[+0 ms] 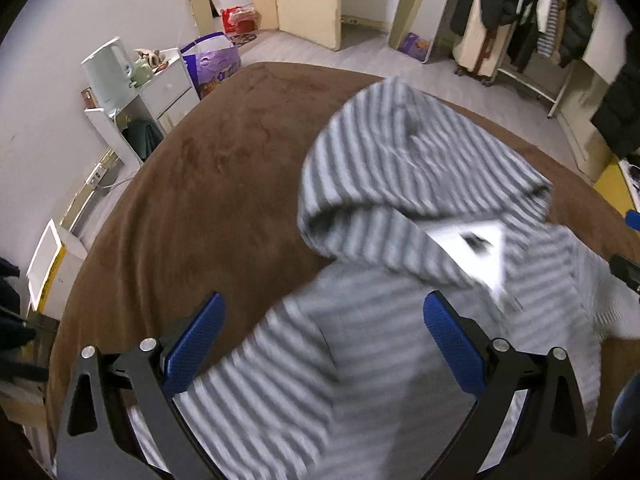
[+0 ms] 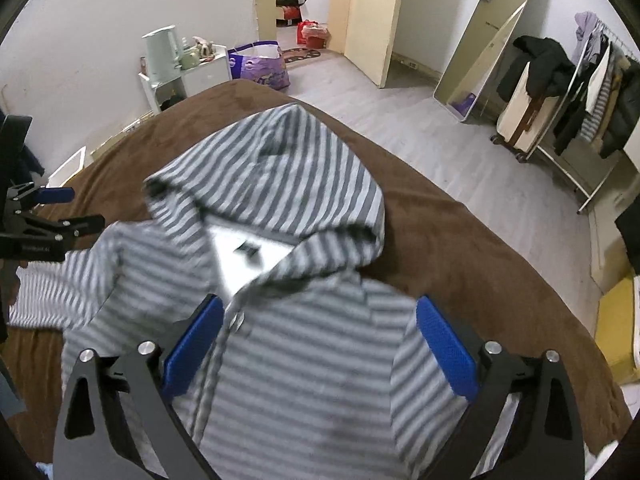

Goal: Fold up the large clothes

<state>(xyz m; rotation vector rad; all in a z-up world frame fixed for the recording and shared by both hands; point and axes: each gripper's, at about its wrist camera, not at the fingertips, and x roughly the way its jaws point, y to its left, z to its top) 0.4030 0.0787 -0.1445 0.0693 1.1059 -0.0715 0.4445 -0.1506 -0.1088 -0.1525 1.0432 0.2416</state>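
Observation:
A grey and white striped hooded jacket (image 1: 400, 320) lies on a brown bed cover (image 1: 208, 184), hood pointing away, a white neck label showing. It also shows in the right wrist view (image 2: 280, 320) with its front zipper visible. My left gripper (image 1: 324, 320) is open above the jacket's left shoulder and sleeve, blue pads wide apart. My right gripper (image 2: 320, 320) is open above the jacket's chest. The left gripper also shows at the left edge of the right wrist view (image 2: 52, 216). Both hold nothing.
The brown bed cover (image 2: 460, 240) fills the middle. A white nightstand (image 1: 160, 96) with a kettle (image 1: 108, 72) stands beyond the bed's left corner. A purple bag (image 2: 260, 66), a leaning mirror (image 2: 488, 40) and a clothes rack (image 2: 580, 92) stand on the light floor.

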